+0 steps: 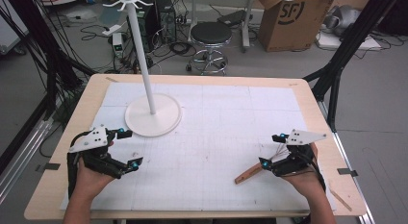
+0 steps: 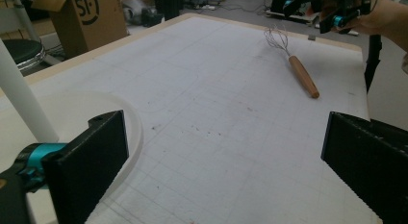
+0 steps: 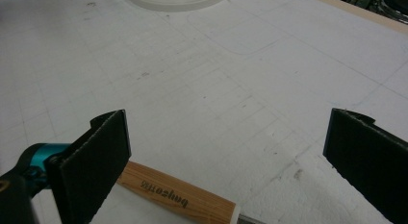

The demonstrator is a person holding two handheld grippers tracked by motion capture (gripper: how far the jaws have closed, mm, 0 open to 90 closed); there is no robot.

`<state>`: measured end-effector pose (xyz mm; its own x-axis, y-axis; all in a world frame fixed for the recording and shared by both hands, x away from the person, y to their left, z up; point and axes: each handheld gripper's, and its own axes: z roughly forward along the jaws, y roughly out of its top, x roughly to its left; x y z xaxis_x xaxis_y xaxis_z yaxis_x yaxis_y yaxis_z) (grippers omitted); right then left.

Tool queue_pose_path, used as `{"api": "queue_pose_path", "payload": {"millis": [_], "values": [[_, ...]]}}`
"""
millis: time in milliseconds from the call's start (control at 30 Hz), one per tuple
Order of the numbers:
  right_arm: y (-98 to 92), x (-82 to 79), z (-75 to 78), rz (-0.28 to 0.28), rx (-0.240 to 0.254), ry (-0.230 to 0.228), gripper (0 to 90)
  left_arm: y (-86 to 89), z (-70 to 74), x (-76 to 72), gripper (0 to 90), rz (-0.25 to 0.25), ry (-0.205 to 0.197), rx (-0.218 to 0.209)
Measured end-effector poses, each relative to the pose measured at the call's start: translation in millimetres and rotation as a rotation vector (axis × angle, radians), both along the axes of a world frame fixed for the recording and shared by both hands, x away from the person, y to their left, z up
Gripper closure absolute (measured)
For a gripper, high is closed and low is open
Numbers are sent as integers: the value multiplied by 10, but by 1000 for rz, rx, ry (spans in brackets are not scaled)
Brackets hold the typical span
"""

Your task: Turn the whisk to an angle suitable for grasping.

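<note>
Wooden-handled wire whisk lies flat below the open right tool.

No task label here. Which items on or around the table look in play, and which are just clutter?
Likely in play:
whisk
white rack stand
right gripper, open over the whisk
left gripper, open

Clutter, off the table:
cardboard box
stool

A pale wooden bench topped with a white gridded mat stands on a grey floor. Beyond its far edge sit a black round stool on a chrome base and a brown cardboard box printed with "SF", with loose cables strewn across the floor. Black frame struts rise at both sides of the bench.
</note>
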<state>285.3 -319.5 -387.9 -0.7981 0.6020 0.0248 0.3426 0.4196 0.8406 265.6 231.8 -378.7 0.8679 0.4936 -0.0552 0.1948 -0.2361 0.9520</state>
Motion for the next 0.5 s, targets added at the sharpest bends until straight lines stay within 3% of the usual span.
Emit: {"api": "queue_pose_path", "payload": {"millis": [400,500], "values": [[-61,2,14,-19,6,-6,15,-38,-19,-19,31,-1,10,-5],[-62,-20,44,-37,-23,-19,15,-49,-38,-20,30,-14,13,-4]]}}
